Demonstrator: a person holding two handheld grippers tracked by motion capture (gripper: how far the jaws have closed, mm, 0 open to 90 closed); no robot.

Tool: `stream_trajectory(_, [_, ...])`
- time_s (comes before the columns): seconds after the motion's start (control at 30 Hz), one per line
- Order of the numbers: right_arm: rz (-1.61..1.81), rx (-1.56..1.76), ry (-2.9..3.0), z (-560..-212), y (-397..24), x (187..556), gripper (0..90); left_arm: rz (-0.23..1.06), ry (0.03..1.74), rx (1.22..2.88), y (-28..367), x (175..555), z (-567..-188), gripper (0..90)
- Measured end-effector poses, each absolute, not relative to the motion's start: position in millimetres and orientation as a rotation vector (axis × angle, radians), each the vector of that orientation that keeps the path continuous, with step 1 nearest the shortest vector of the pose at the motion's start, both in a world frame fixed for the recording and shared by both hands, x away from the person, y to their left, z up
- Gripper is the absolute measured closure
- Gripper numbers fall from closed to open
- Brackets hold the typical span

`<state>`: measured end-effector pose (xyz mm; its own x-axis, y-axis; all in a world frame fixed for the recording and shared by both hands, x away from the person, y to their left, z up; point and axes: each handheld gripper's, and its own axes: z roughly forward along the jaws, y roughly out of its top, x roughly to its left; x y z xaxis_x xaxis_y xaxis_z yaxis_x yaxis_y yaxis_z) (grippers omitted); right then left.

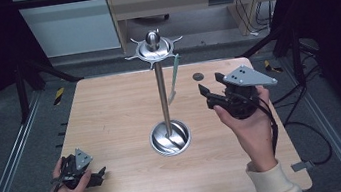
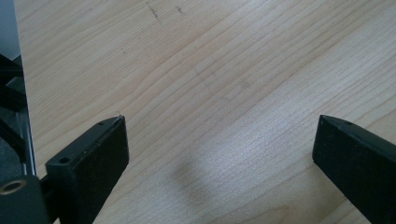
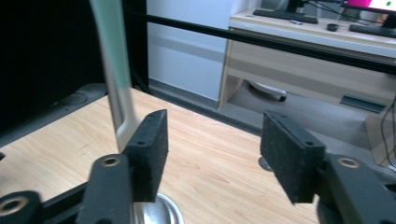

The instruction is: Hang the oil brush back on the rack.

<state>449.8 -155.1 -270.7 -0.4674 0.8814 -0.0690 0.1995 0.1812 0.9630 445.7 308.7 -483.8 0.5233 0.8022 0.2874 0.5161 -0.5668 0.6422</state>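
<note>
A steel utensil stand (image 1: pixel 163 97) rises from a round base (image 1: pixel 170 137) at the table's middle, with a ring of hooks (image 1: pixel 153 48) at its top. A pale green utensil (image 1: pixel 174 77) hangs from a hook on the right side. My right gripper (image 1: pixel 209 83) is held above the table just right of it, open and empty. In the right gripper view the utensil (image 3: pixel 114 70) hangs left of and beyond the jaws, outside my right gripper (image 3: pixel 215 119). My left gripper (image 1: pixel 100 175) rests at the front left, open over bare wood (image 2: pixel 222 123).
The wooden table (image 1: pixel 110 114) has a small dark disc (image 1: pixel 198 76) near its far edge, right of the stand. Black frame rails run along both sides. A desk and cables stand beyond the far edge.
</note>
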Motion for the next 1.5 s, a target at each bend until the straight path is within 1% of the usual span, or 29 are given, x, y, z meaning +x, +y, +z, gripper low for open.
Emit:
stream_trajectory(0.17, [1.310, 1.042, 1.762, -269.1, -162.8, 449.9, 31.4, 0.783, 1.074, 2.279, 308.4, 445.8, -484.0, 3.3])
stream_trajectory(0.2, [1.299, 1.050, 1.741, -268.9, -166.5, 450.3, 26.9, 0.783, 1.074, 2.279, 308.4, 445.7, -484.0, 3.3])
stream_trajectory(0.23, [1.299, 1.050, 1.741, -268.9, -166.5, 450.3, 26.9, 0.783, 1.074, 2.279, 308.4, 445.8, -484.0, 3.3])
stream_trajectory(0.53, [1.256, 1.082, 1.703, -276.4, -190.2, 456.0, 11.5, 0.784, 1.072, 2.280, 308.3, 445.6, -483.7, 3.3])
stream_trajectory(0.77, [1.244, 1.114, 1.699, -284.5, -206.3, 459.0, 8.0, 0.787, 1.071, 2.280, 308.1, 445.6, -483.6, 3.2])
stream_trajectory(1.07, [1.225, 1.169, 1.695, -298.1, -220.6, 464.6, 8.4, 0.783, 1.069, 2.280, 307.6, 445.7, -483.6, 3.2])
stream_trajectory(1.2, [1.192, 1.200, 1.721, -311.7, -225.6, 471.4, 9.4, 0.784, 1.071, 2.281, 308.1, 445.8, -483.6, 3.2])
stream_trajectory(1.5, [1.126, 1.227, 1.750, -332.8, -224.6, 479.5, 10.4, 0.783, 1.068, 2.278, 307.9, 445.8, -483.4, 3.2])
